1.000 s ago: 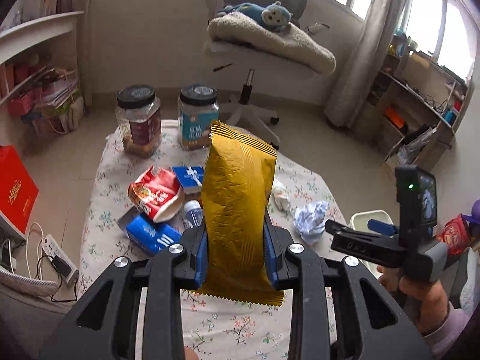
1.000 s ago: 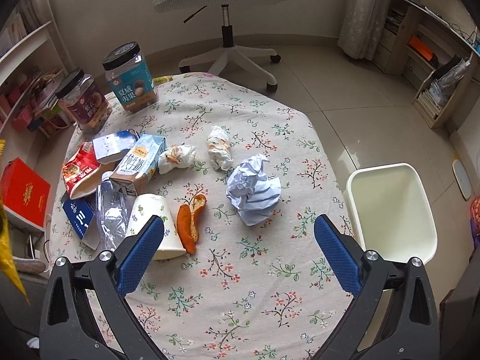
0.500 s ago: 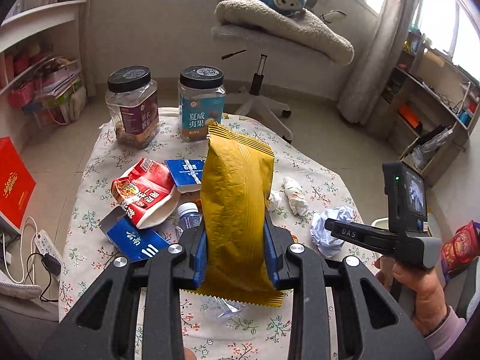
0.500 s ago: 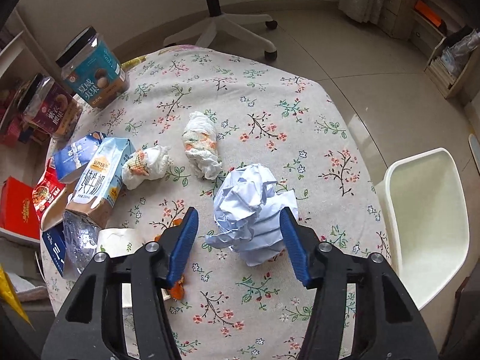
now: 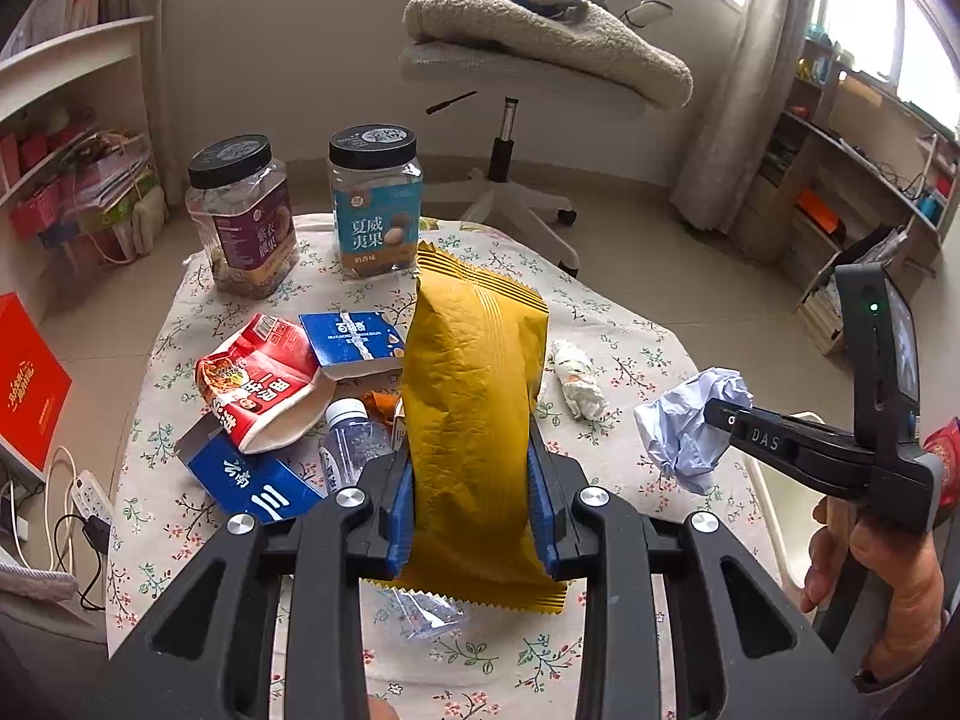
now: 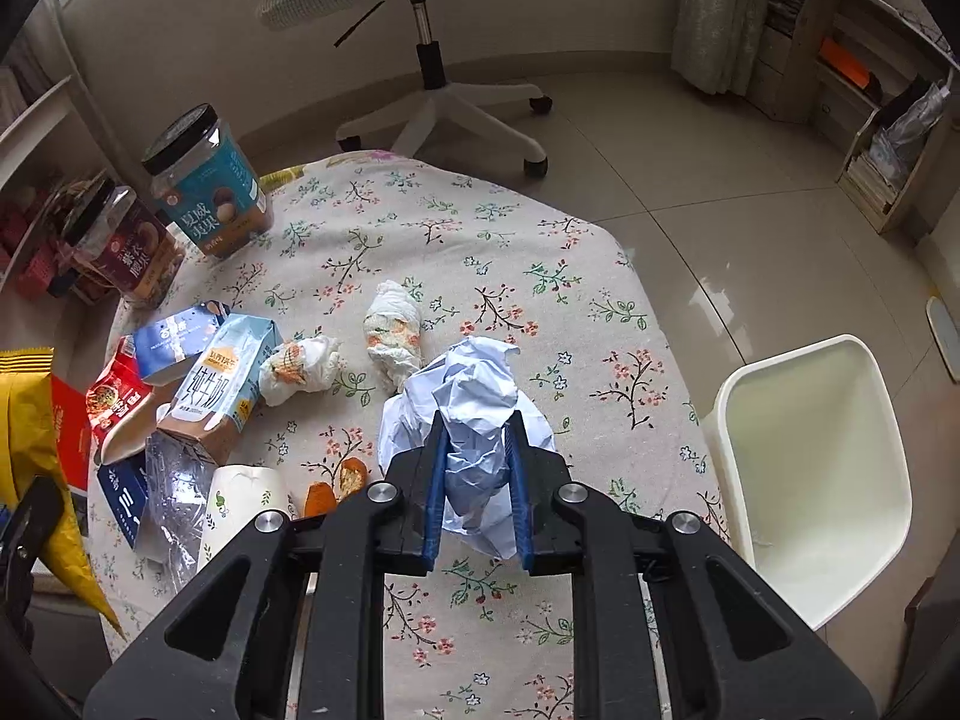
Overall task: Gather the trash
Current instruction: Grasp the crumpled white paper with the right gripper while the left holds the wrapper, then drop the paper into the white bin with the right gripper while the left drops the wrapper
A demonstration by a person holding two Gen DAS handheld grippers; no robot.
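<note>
Jaws clamp crumpled paper (image 6: 474,420), yellow packet (image 5: 474,420)

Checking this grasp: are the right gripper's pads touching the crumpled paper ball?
Touching. In the right wrist view the right gripper has both blue pads pressed into the crumpled paper ball, squeezing it between them.

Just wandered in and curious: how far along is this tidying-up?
Barely started: the white plastic bin beside the table looks empty. In hand: the left gripper clamps a yellow foil snack bag, and the right gripper pinches a crumpled pale-blue paper ball. Left: the milk carton, two tissue wads, orange peel, crushed bottle.
</note>
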